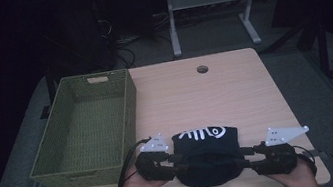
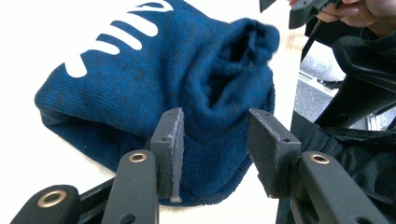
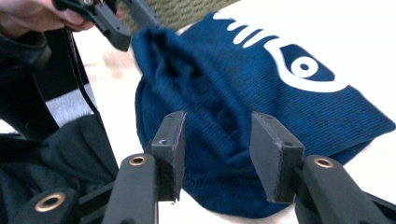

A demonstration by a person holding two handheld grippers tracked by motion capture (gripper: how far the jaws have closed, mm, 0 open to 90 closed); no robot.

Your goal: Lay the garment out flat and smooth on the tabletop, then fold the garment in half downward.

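A dark blue knit hat [image 1: 205, 140] with a white fish-bone print lies near the table's front edge, its near part bunched up. My left gripper [image 1: 178, 161] reaches its left side and my right gripper [image 1: 245, 156] its right side, both pointing inward. In the left gripper view the jaws [image 2: 215, 135] stand apart around a fold of the hat [image 2: 140, 79], one pad brushing the knit and the other clear of it. In the right gripper view the jaws [image 3: 217, 135] stand apart over the hat's [image 3: 280, 88] rumpled edge without pinching it.
A green woven basket [image 1: 128, 104] stands empty on the table's left half, its right wall close to my left gripper. The wooden table [image 1: 205, 97] has a round cable hole [image 1: 202, 69] near its far edge. A desk frame stands on the floor beyond.
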